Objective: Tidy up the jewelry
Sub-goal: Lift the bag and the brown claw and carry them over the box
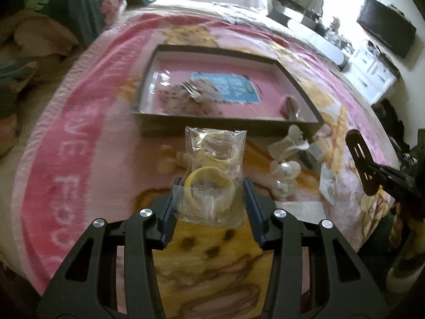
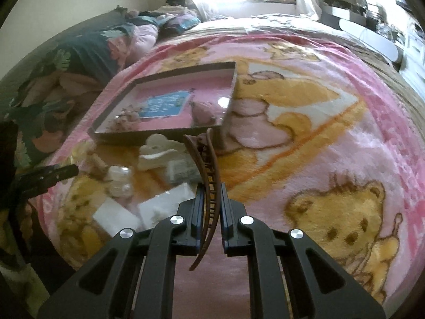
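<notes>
My left gripper point(image 1: 212, 186) is shut on a clear plastic bag of yellow bangles point(image 1: 213, 170) and holds it above the blanket, just in front of the shallow box point(image 1: 148, 79). The box has a pink floor and holds a bagged jewelry piece point(image 1: 191, 93) and a pink item point(image 1: 288, 106). My right gripper point(image 2: 212, 188) is shut on a brown hair claw clip point(image 2: 205, 175), held upright near the box's right front corner point(image 2: 225, 122). The right gripper with the clip also shows in the left wrist view point(image 1: 361, 164).
On the pink bear blanket point(image 2: 318, 122) in front of the box lie a white hair claw point(image 2: 156, 151), pearl-like clips point(image 2: 119, 180), a small grey packet point(image 2: 180, 172) and flat white packets point(image 2: 117, 215). Pillows point(image 2: 79, 58) lie at the far left; a white dresser point(image 1: 372, 74) stands at right.
</notes>
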`<act>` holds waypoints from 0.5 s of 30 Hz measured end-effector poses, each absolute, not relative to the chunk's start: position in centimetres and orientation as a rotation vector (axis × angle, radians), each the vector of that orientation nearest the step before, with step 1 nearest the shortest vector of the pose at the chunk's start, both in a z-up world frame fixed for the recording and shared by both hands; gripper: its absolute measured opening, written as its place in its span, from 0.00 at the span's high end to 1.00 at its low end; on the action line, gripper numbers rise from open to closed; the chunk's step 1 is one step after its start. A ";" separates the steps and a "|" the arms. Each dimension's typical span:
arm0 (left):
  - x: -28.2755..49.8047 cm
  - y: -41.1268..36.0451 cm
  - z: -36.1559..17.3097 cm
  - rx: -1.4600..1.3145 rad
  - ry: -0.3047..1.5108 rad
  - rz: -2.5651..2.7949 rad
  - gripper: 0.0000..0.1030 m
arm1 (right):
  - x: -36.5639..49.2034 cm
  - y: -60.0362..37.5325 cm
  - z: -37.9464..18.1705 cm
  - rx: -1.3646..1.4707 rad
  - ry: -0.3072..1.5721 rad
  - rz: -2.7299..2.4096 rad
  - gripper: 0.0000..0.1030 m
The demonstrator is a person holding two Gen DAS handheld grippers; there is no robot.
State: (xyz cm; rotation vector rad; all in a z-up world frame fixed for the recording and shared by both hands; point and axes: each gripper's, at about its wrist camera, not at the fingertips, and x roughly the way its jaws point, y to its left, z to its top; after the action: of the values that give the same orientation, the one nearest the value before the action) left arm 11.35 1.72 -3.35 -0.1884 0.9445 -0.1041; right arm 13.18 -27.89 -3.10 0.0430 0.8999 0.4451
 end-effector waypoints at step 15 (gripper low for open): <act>11.1 6.2 -1.0 -0.260 0.873 -0.006 0.64 | 13.3 -23.1 -0.5 0.000 0.841 0.559 0.90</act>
State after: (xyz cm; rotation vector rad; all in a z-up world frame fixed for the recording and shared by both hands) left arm 11.07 6.23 -0.99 -0.2596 0.8730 -0.0062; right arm 13.34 -23.10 -0.51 -0.0002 0.8414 0.5586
